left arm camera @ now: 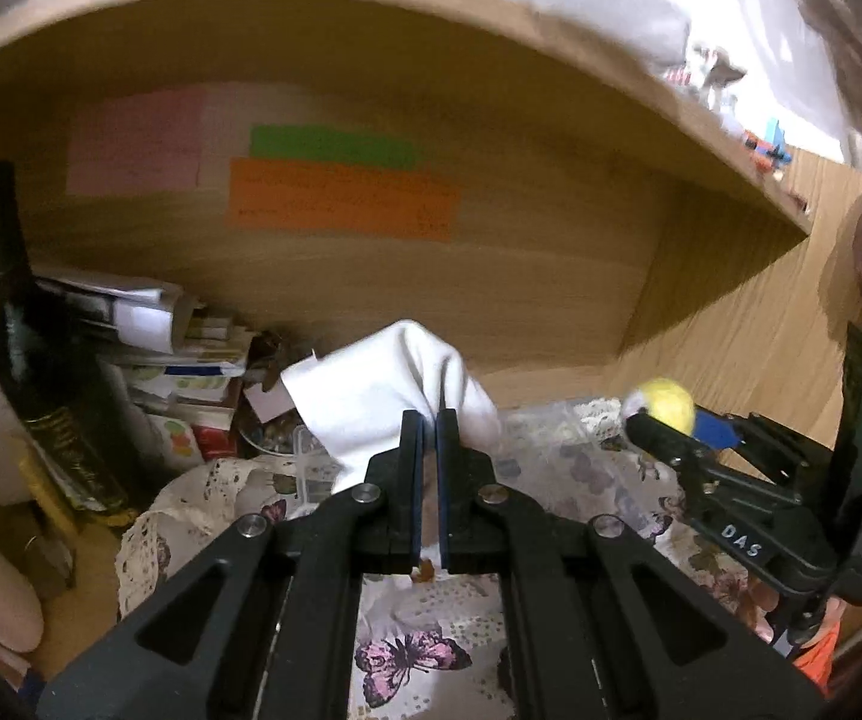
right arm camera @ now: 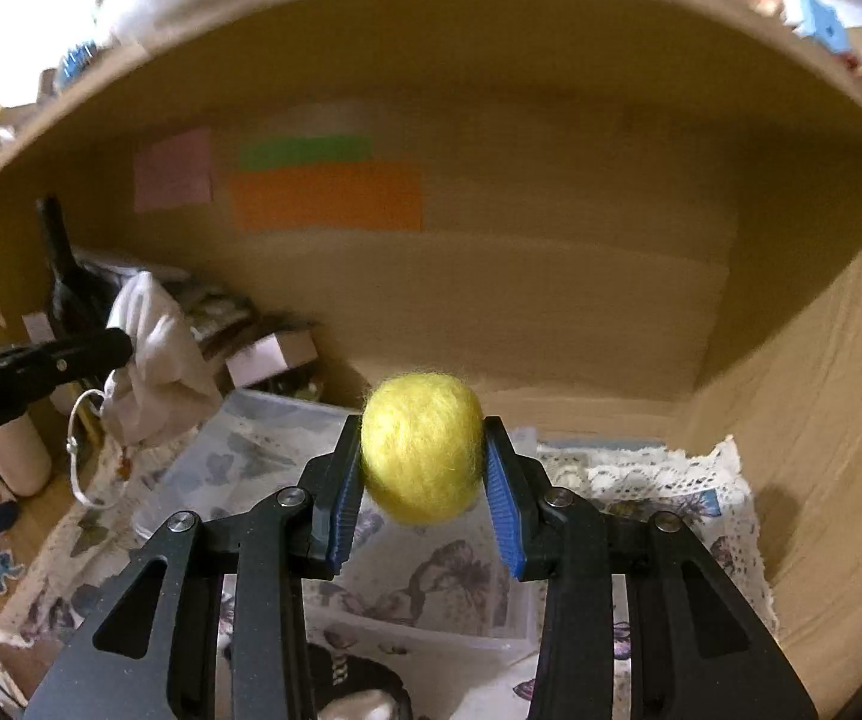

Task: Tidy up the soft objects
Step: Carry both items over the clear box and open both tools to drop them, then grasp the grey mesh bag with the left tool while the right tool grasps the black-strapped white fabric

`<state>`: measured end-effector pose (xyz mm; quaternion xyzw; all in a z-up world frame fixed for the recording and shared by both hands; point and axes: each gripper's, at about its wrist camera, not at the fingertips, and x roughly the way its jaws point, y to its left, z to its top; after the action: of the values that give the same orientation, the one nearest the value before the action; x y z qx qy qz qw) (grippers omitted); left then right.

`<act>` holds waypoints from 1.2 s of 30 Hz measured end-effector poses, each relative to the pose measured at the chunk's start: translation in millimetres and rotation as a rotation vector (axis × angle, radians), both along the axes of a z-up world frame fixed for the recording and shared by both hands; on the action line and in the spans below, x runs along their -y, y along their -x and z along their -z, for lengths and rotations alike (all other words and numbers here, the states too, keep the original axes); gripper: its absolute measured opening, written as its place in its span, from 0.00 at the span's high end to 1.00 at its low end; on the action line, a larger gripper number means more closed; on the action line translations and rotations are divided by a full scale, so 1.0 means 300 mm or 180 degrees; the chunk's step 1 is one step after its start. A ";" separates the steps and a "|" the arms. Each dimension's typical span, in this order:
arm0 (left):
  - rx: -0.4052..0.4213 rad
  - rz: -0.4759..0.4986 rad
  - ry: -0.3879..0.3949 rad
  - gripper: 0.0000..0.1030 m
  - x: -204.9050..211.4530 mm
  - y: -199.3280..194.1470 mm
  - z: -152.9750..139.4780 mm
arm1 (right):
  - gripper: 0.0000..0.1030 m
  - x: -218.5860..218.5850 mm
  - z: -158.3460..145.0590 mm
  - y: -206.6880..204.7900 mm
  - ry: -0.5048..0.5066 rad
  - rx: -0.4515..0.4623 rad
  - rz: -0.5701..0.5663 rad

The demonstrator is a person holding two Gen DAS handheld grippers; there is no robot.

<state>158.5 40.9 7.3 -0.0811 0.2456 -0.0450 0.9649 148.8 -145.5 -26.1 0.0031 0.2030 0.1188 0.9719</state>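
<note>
Gripping a fuzzy yellow felted-wool ball (right arm camera: pixel 422 450) between the blue ribbed pads (right arm camera: pixel 506 516) of the right gripper (right arm camera: pixel 422 474), jaws closed partway around its middle, ball lifted clear above the butterfly-print lace-edged cloth (right arm camera: pixel 659 492). Pinching a white soft fabric drawstring pouch (left arm camera: pixel 383 390) in the left gripper (left arm camera: pixel 430 444), jaws nearly touching with only a fold of cloth between them; pouch hanging in the air, its white cord loop (right arm camera: pixel 80 450) dangling below in the right view. Both being held inside a wooden shelf compartment (left arm camera: pixel 491 276), in front of the back panel carrying pink, green and orange paper notes (left arm camera: pixel 341 198).

Judging the ball as very light, springy and easily squashed, so needing only gentle pressure across its widest part; fuzzy surface likely resisting slipping. Judging the pouch as limp and weightless, drooping wherever taken, best held near the gathered neck so the mouth can be kept open.

Lying under the cloth area, a clear plastic lidded box (right arm camera: pixel 263 420), contents not readable through blur. Standing at the left, a dark glass bottle (left arm camera: pixel 29 360) beside a stack of papers and small cartons (left arm camera: pixel 161 348). Pouch contents, if any, hidden.
</note>
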 end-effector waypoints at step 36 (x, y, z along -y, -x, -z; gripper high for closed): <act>-0.0319 -0.0076 -0.0212 0.19 -0.033 -0.024 0.050 | 0.18 -0.021 0.030 0.026 0.0127 -0.0204 -0.0140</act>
<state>165.5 51.0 -7.5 -0.0540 0.2939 -0.0212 0.9541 141.1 -139.2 -35.1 -0.0170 0.2364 0.1359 0.9619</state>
